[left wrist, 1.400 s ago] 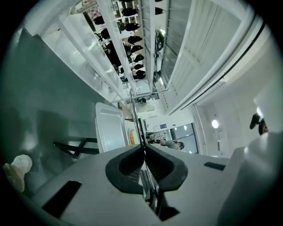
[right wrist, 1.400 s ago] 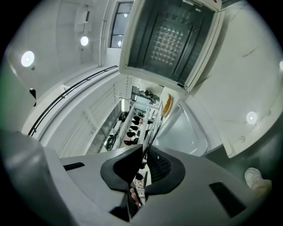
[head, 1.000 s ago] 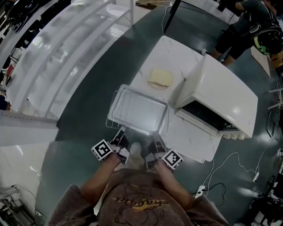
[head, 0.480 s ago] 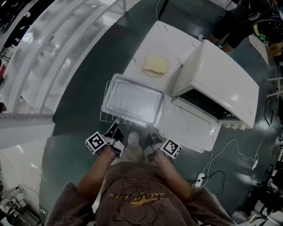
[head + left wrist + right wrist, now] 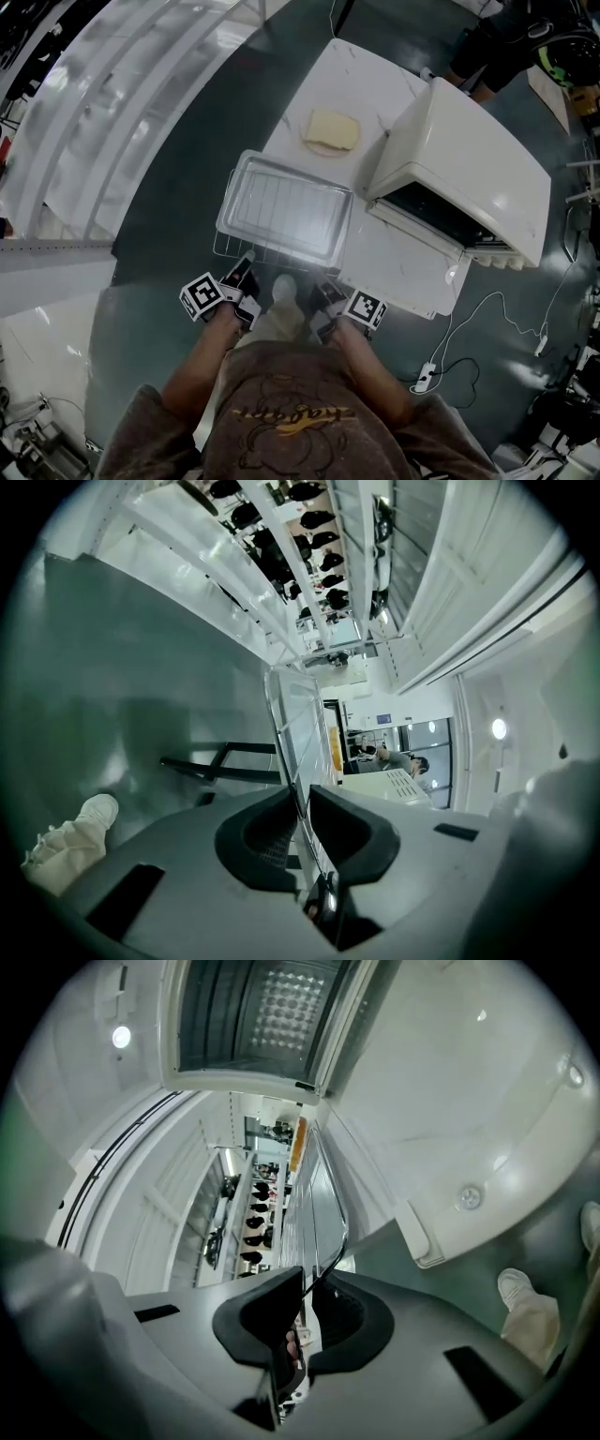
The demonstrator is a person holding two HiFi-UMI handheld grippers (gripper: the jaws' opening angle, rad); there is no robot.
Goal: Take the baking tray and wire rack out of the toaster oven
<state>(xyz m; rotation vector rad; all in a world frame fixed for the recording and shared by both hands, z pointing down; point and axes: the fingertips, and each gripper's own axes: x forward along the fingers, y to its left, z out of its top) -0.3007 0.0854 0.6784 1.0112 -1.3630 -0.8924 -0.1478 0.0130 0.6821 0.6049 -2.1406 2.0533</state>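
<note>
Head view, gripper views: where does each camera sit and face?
Head view: on the head, steeply down at tray, rack, oven; arms, left gripper, right gripper show.
Left gripper view: on left gripper, along jaws just opening, rack edge between; shoe shows.
Right gripper view: on right gripper, along jaws pinching rack, oven above; shoe.
All share the rack.

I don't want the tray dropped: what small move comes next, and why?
Probably ease the baking tray and wire rack further onto the table before letting go: the rack's near edge hangs over the floor. The left tongs have just been opening, rack wire between them; the right tongs grip it.
</note>
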